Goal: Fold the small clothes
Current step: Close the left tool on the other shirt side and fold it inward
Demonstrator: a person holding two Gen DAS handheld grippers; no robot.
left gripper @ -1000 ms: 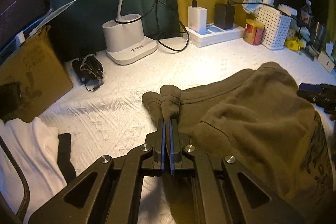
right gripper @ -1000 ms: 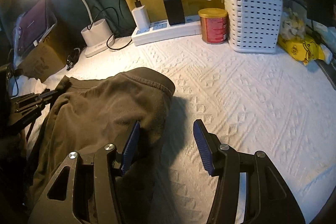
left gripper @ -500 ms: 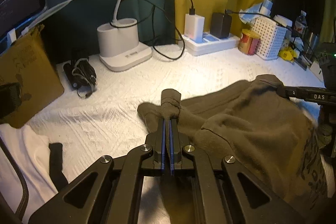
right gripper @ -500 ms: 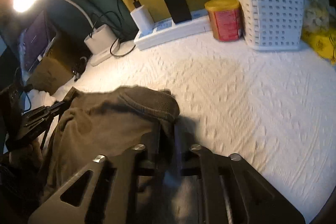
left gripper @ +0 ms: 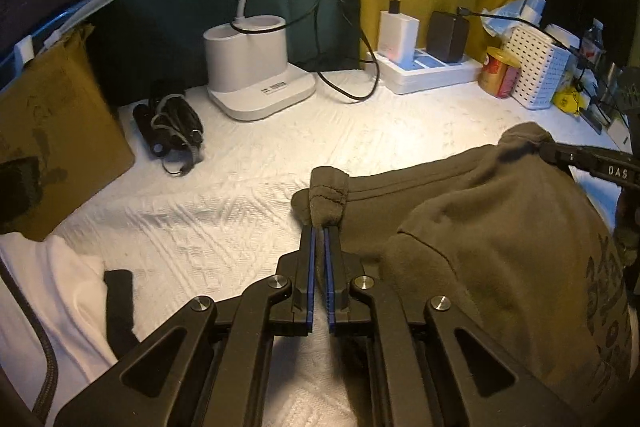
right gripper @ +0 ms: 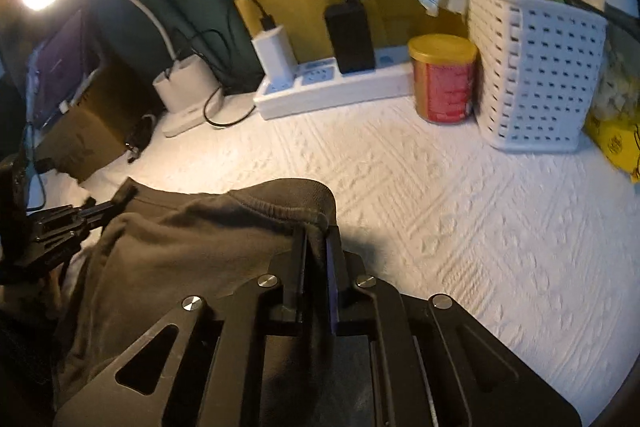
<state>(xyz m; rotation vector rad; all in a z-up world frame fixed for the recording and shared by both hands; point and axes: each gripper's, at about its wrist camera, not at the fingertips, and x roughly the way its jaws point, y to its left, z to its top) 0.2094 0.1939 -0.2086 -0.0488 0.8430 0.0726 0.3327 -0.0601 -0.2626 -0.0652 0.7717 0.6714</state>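
An olive-brown garment (left gripper: 492, 227) lies bunched on the white textured cloth (left gripper: 248, 187). My left gripper (left gripper: 319, 231) is shut on a folded hem corner of the garment (left gripper: 328, 191) and holds it raised. My right gripper (right gripper: 316, 231) is shut on the garment's other hem corner (right gripper: 280, 203); it shows at the right edge of the left wrist view (left gripper: 584, 159). The left gripper shows at the left of the right wrist view (right gripper: 80, 219). A printed patch (left gripper: 608, 307) shows on the garment's right side.
A white lamp base (left gripper: 260, 67), black strap bundle (left gripper: 172, 123), power strip with chargers (left gripper: 424, 67), red can (right gripper: 444, 83) and white basket (right gripper: 536, 75) line the back. A cardboard box (left gripper: 52, 131) and white clothing (left gripper: 52, 299) sit left.
My right gripper went from open beside the garment to shut on its hem corner and lifted it. My left gripper stayed shut on its corner and rose slightly.
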